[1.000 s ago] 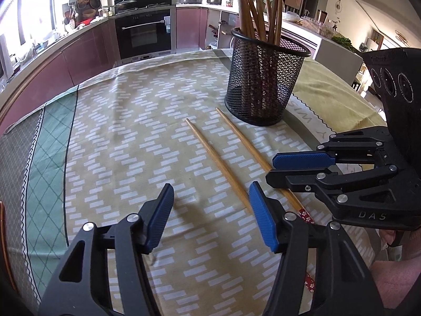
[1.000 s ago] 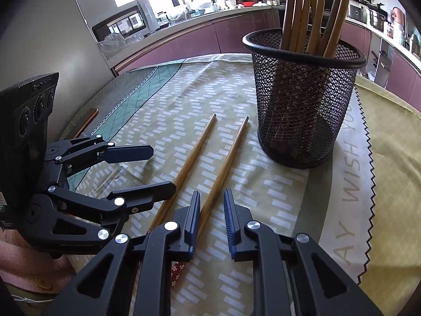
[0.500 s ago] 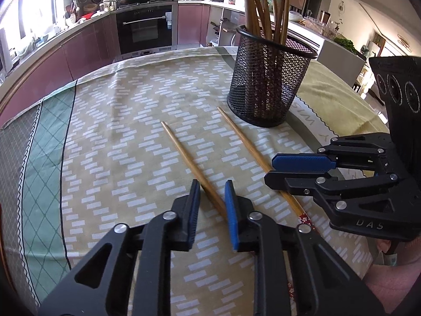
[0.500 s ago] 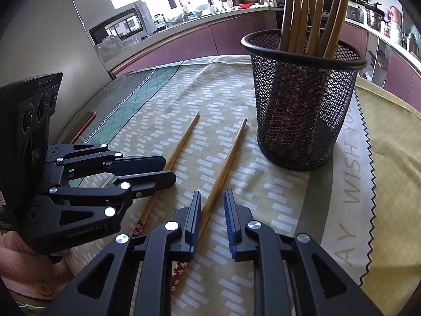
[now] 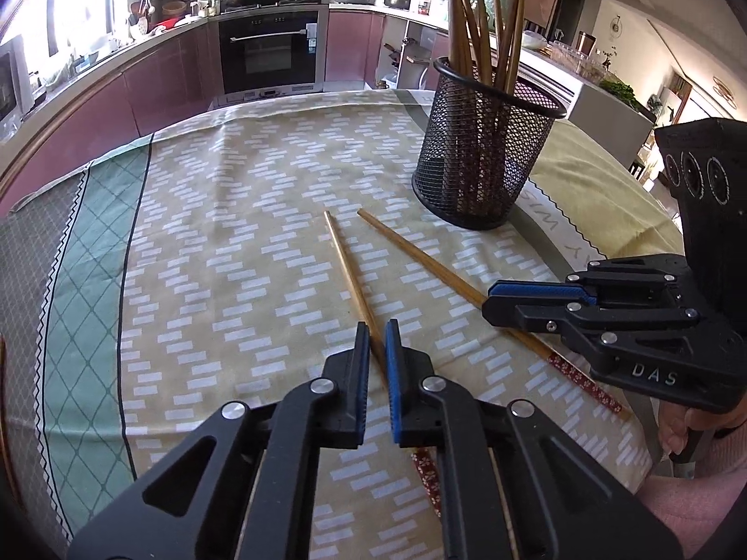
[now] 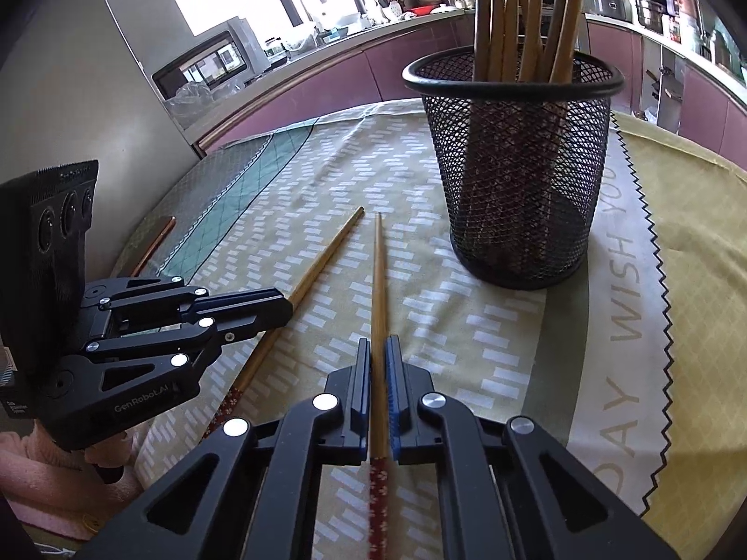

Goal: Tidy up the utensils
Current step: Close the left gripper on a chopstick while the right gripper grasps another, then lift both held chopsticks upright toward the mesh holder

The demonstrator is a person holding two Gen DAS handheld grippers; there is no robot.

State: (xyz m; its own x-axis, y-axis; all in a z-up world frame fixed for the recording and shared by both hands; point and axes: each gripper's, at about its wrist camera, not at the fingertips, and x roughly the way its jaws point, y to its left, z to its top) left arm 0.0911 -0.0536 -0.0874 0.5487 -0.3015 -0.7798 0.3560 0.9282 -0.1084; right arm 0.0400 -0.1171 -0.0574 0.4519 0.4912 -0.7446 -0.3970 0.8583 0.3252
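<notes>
Both your grippers clamp a chopstick.
Your left gripper jaws grasp the left chopstick; your right gripper jaws grasp the right chopstick. Both point toward the mesh holder at 1 o'clock on the desk.

Bright window daylight, sharp focus, fisheye-warped edges

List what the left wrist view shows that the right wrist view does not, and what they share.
Left wrist only: the built-in oven and the right claw from the side.

Right wrist only: the microwave, the tablecloth lettering in full, and the left claw from the side.

Both: the mesh holder filled with chopsticks, and two loose chopsticks, each shut in a claw.
</notes>
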